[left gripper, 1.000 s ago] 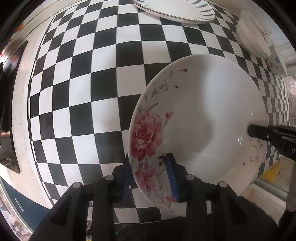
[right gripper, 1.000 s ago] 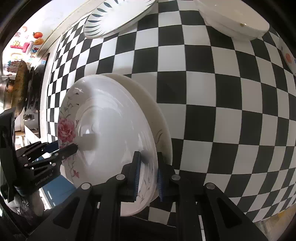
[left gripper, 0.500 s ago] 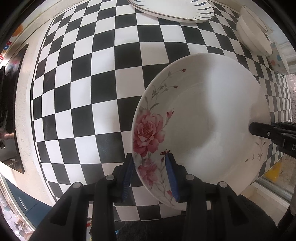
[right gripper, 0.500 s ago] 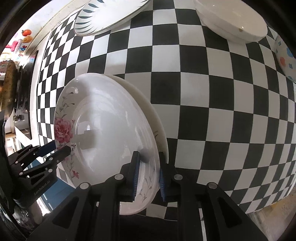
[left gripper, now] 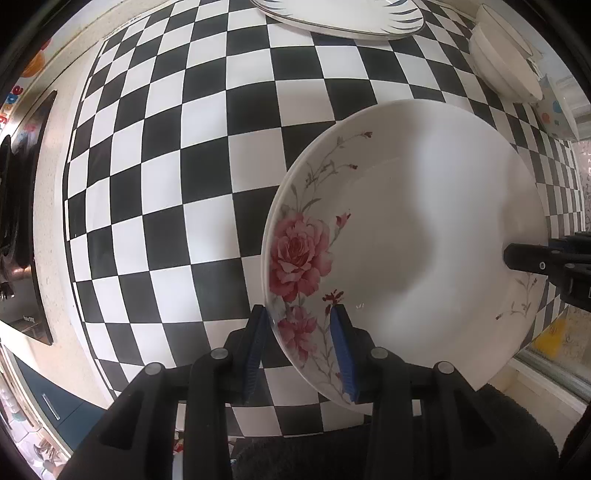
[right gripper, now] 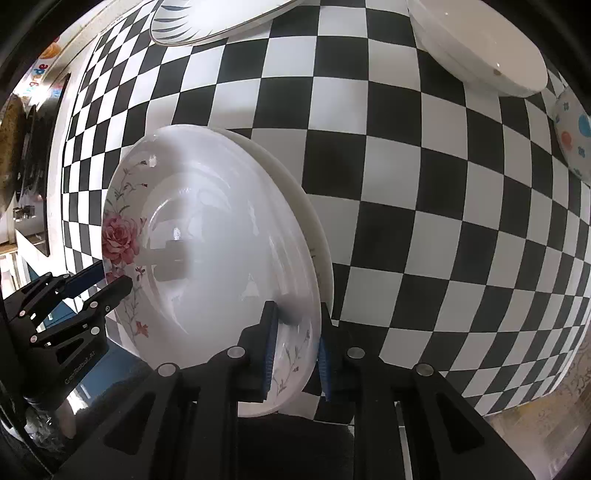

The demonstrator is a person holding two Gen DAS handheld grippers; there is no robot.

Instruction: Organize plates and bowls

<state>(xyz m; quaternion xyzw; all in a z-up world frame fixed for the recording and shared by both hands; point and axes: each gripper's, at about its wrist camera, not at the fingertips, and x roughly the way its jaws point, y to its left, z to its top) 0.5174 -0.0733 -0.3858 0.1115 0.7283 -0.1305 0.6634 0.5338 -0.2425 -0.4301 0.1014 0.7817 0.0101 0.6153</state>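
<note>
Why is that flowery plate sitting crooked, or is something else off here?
The rose plate rests off-centre on a plain plate beneath, whose rim peeks out on one side. Both grippers, left and right, straddle its rim. Nothing looks chipped or spilled.

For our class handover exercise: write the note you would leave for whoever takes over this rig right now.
Left gripper: clamped on the rose plate at its flowered rim.
Right gripper: astride the opposite rim, not clearly gripping.
Rose plate sits on a second plate on the checkered cloth.
Done: two plates stacked.
Left: feather-pattern plate, white bowls and dotted bowl still lie apart.
</note>
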